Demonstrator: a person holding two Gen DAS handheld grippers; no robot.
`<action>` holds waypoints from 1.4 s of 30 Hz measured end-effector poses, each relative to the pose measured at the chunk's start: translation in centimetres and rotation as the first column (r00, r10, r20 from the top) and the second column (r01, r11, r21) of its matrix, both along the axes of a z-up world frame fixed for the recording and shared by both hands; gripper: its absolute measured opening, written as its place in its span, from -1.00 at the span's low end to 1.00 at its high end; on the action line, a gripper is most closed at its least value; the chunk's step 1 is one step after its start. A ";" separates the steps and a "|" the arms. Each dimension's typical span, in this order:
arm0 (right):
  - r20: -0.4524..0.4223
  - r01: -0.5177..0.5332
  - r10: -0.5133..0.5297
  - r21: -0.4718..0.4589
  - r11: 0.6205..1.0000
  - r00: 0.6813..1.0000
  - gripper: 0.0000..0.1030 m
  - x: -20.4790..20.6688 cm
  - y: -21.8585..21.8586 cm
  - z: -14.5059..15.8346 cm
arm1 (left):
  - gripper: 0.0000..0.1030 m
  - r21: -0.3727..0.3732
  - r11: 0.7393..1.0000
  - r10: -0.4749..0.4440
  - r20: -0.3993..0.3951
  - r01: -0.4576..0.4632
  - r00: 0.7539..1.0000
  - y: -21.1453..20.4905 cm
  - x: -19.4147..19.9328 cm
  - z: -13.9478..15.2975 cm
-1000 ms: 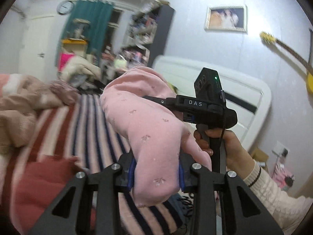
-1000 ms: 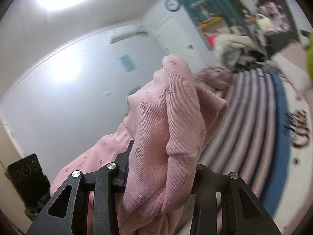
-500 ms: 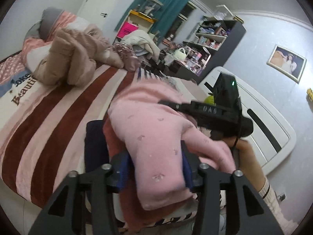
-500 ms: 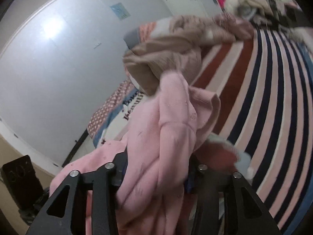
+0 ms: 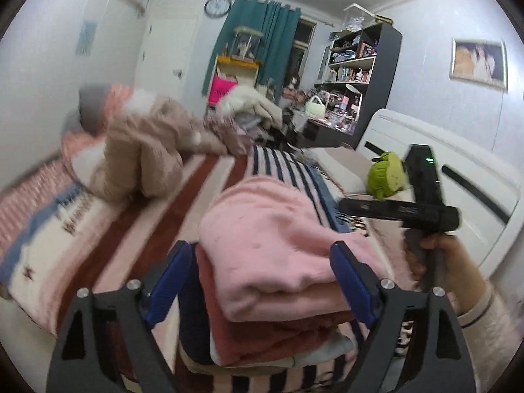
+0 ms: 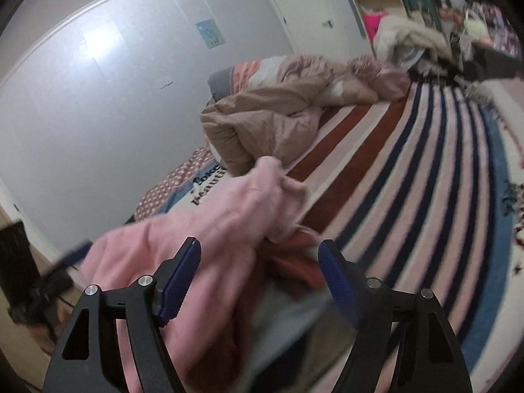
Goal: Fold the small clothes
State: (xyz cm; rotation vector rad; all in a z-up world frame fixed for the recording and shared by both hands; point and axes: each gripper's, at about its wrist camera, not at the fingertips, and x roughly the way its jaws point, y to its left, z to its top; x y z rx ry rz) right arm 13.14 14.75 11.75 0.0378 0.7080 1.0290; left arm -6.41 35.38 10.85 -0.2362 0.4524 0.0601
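Jaws apart; folded pink garment (image 5: 278, 245) tops stack.

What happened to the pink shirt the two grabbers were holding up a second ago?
Both grippers let it go. The left gripper and right gripper were clamped on the pink garment up in the air; they came down and opened, and it now lies folded on top of the clothes stack on the striped blanket. The beige jacket stayed where it was.

striped bedspread (image 5: 209, 190), green plush (image 5: 386, 173), bookshelf (image 5: 357, 75)
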 end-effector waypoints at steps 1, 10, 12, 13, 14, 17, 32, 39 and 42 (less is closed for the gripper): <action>0.019 0.011 -0.011 -0.001 1.000 1.000 0.40 -0.3 -1.4 0.0 | 0.63 0.037 0.999 0.015 0.009 -0.016 1.000 -1.6 -0.2 0.3; 0.223 0.305 -0.282 -0.079 0.949 0.933 0.42 -2.0 -19.5 -4.0 | 0.81 0.146 0.989 -0.053 0.134 0.033 0.990 -15.6 2.7 -1.5; 0.272 0.372 -0.338 -0.086 0.924 0.901 0.42 -2.3 -23.2 -5.0 | 0.86 0.156 0.985 -0.095 0.167 0.068 0.981 -20.0 4.4 -2.4; 0.292 0.409 -0.371 -0.082 0.909 0.882 0.42 -2.6 -25.5 -5.6 | 0.88 0.168 0.983 -0.105 0.185 0.074 0.977 -21.9 5.2 -3.1; 0.306 0.436 -0.395 -0.077 0.896 0.866 0.42 -2.8 -27.1 -6.0 | 0.91 0.183 0.980 -0.109 0.202 0.072 0.973 -23.5 5.7 -3.6; 0.350 0.516 -0.466 -0.059 0.855 0.812 0.43 -4.1 -32.3 -7.7 | 0.96 0.233 0.972 -0.098 0.236 0.042 0.967 -28.7 7.6 -5.6; 0.457 0.547 -0.508 0.054 0.835 0.730 0.89 -11.9 -37.7 -12.8 | 0.97 0.215 0.975 -0.104 0.197 0.061 0.975 -36.6 10.0 -11.4; 0.472 0.526 -0.495 0.075 0.847 0.730 0.89 -12.5 -37.4 -12.6 | 0.98 0.215 0.975 -0.090 0.187 0.048 0.978 -36.6 10.0 -11.7; 0.461 0.530 -0.502 0.078 0.844 0.732 0.89 -12.4 -37.4 -12.8 | 0.98 0.217 0.975 -0.088 0.189 0.045 0.978 -36.1 9.7 -11.5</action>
